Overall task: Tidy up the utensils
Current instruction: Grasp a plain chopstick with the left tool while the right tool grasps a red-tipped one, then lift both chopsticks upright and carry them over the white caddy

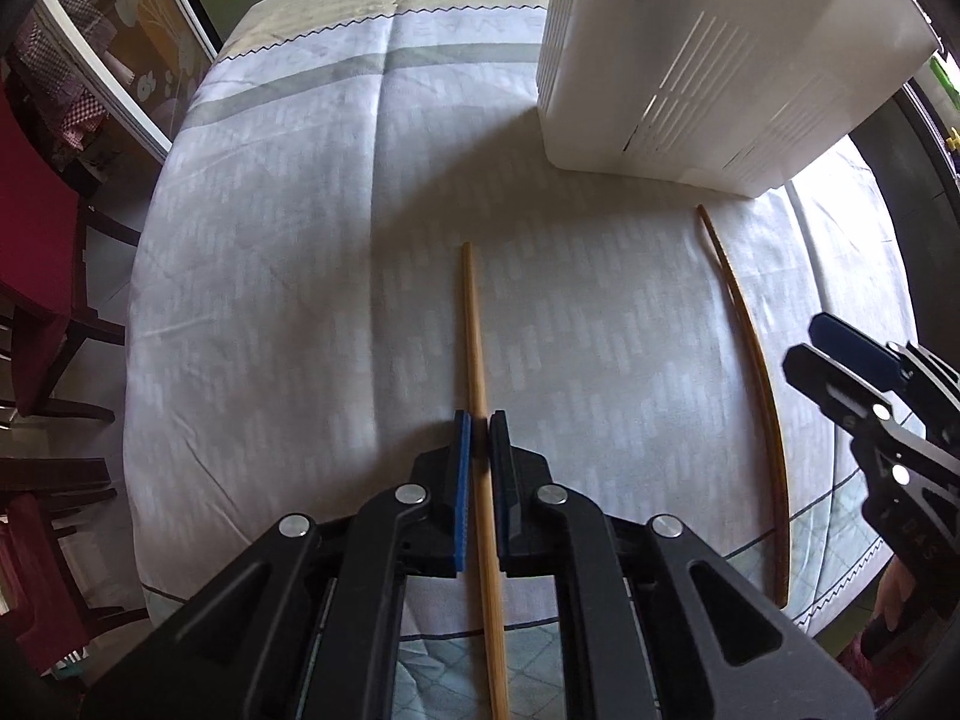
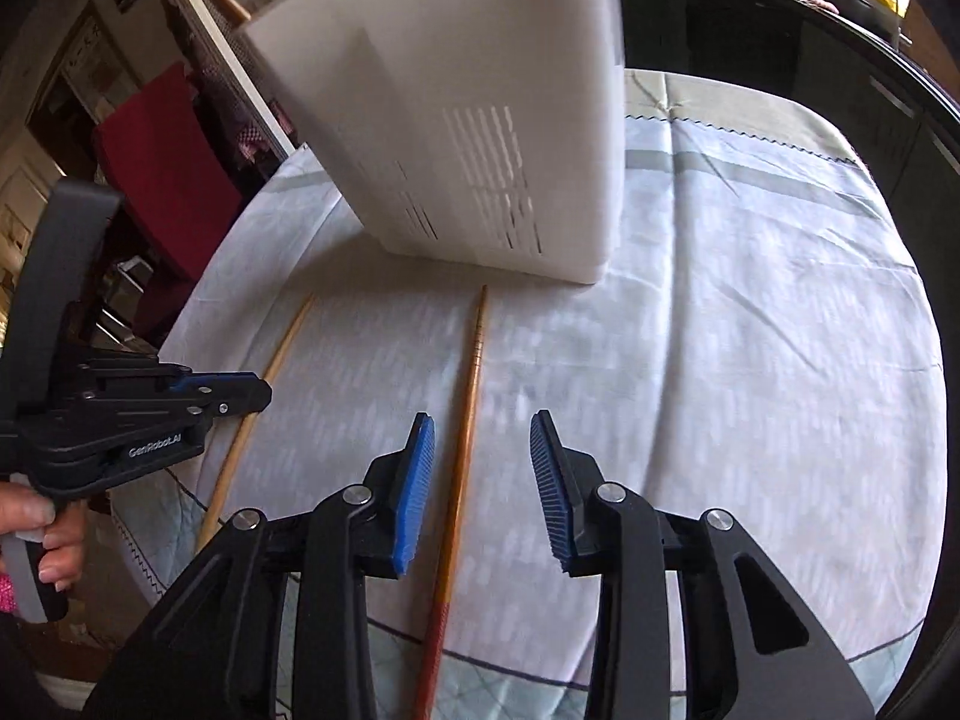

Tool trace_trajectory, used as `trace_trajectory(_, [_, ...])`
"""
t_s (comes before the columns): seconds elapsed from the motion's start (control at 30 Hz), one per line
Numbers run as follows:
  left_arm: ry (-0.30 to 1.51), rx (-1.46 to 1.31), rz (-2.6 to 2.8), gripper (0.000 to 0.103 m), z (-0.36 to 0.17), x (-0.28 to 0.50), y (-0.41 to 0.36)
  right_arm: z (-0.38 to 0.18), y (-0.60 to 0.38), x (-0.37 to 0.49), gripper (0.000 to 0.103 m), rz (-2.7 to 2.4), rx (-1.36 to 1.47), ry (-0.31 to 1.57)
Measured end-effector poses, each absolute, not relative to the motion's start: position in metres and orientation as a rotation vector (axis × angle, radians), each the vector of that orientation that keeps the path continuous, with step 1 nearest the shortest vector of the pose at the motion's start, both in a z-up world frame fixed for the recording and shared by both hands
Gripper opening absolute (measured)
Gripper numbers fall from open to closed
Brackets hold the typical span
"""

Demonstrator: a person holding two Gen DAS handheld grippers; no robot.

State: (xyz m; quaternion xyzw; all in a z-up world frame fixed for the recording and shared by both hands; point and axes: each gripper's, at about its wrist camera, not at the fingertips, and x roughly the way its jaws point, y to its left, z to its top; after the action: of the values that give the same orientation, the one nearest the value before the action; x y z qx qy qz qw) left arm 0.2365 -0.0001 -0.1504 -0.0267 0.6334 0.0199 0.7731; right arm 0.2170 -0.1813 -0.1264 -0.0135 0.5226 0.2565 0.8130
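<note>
Left claw [image 1: 480, 420] is pinched down on the pale chopstick [image 1: 477, 360], which lies flat on the table [image 1: 270, 300] w/ its tip aimed at the white slotted holder [image 1: 690, 60]. Right claw [image 2: 483, 426] is spread wide over the darker chopstick [image 2: 471, 396] (red at the near end), not touching it afaict.

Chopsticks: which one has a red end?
The darker chopstick between the right gripper's open fingers; its near end is red. The pale chopstick in the left gripper is plain.
</note>
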Motion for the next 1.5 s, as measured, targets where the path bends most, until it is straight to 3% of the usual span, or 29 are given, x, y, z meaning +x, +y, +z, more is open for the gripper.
trace_trajectory(0.4, [1.345,-0.059,0.016,0.007,-0.151,0.228,0.005,-0.144,-0.134,0.228,0.031,0.452,-0.167,1.115])
trace_trajectory(0.57, [1.35,-0.105,-0.008,0.022,-0.151,0.228,0.002,-0.148,-0.12,0.227,0.008,0.46,-0.217,1.084])
trace_trajectory(0.7, [1.361,-0.095,-0.016,0.032,-0.151,0.228,-0.003,-0.15,-0.132,0.227,0.007,0.473,-0.203,1.095])
trace_trajectory(0.8, [1.369,-0.086,-0.01,0.032,-0.151,0.229,-0.005,-0.151,-0.146,0.229,0.007,0.473,-0.172,1.109])
trace_trajectory(0.9, [1.369,-0.08,-0.003,0.031,-0.152,0.234,-0.005,-0.153,-0.151,0.23,0.007,0.487,-0.163,1.113])
trace_trajectory(0.97, [1.369,-0.08,0.011,0.023,-0.151,0.237,-0.003,-0.155,-0.149,0.233,0.007,0.492,-0.157,1.115])
trace_trajectory(1.03, [1.364,-0.08,0.021,0.007,-0.15,0.241,0.001,-0.157,-0.144,0.236,0.007,0.492,-0.148,1.115])
trace_trajectory(1.3, [1.309,-0.128,0.032,0.006,-0.145,0.247,0.023,-0.129,-0.185,0.229,0.007,0.487,-0.006,1.041])
trace_trajectory(1.5, [1.163,-0.145,0.012,0.005,-0.106,0.23,0.033,-0.083,-0.222,0.211,0.007,0.463,0.089,0.902])
